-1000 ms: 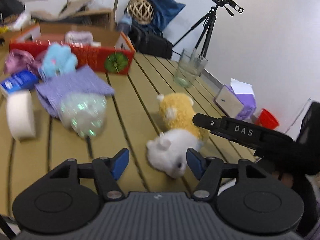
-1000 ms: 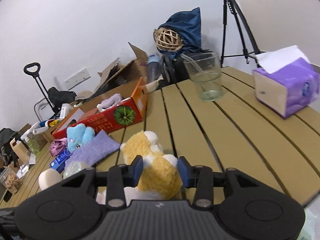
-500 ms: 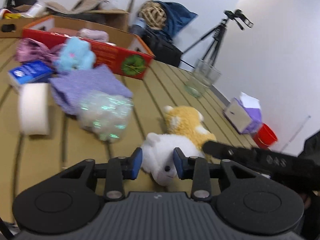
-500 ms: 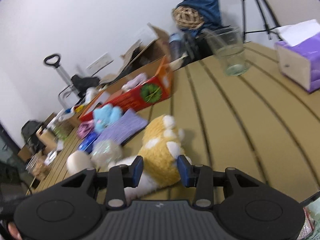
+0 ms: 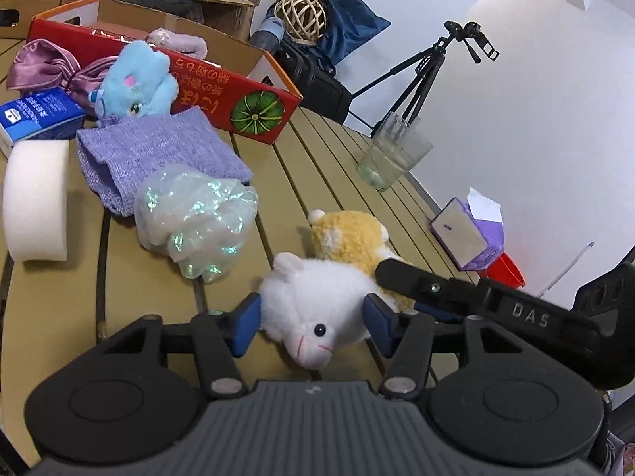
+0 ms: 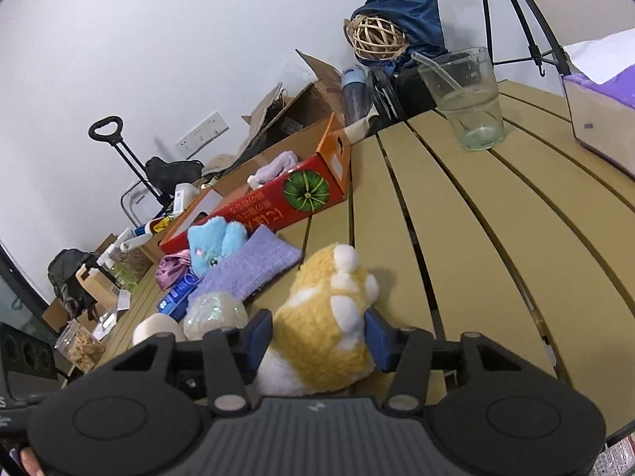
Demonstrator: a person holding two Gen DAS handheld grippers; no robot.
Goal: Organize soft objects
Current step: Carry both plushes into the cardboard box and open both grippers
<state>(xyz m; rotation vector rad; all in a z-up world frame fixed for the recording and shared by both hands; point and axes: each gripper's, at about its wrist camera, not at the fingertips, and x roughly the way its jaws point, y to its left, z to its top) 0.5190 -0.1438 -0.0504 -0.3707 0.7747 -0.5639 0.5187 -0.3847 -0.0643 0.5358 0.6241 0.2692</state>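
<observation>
My left gripper [image 5: 311,323] is shut on a white plush toy [image 5: 317,313], its blue pads pressing both sides. My right gripper [image 6: 317,335] is shut on a yellow and white plush toy [image 6: 325,325]; that toy also shows in the left wrist view [image 5: 349,238], behind the white one, with the right gripper's black finger [image 5: 436,285] across it. A blue plush [image 5: 135,79], a purple knitted cloth [image 5: 154,154], an iridescent puff [image 5: 194,214], a white foam ring [image 5: 35,202] and a pink satin bow [image 5: 39,67] lie on the slatted table [image 6: 476,238].
A red open cardboard box [image 5: 222,91] stands at the back with a pale purple soft item [image 5: 178,39] inside. A glass [image 6: 468,99] and a purple tissue box [image 6: 603,111] are to the right. A blue packet [image 5: 31,115] lies at the left.
Both grippers have swung and tilted with their plush toys held. The left jaws closed from open onto the white plush a second ago.
</observation>
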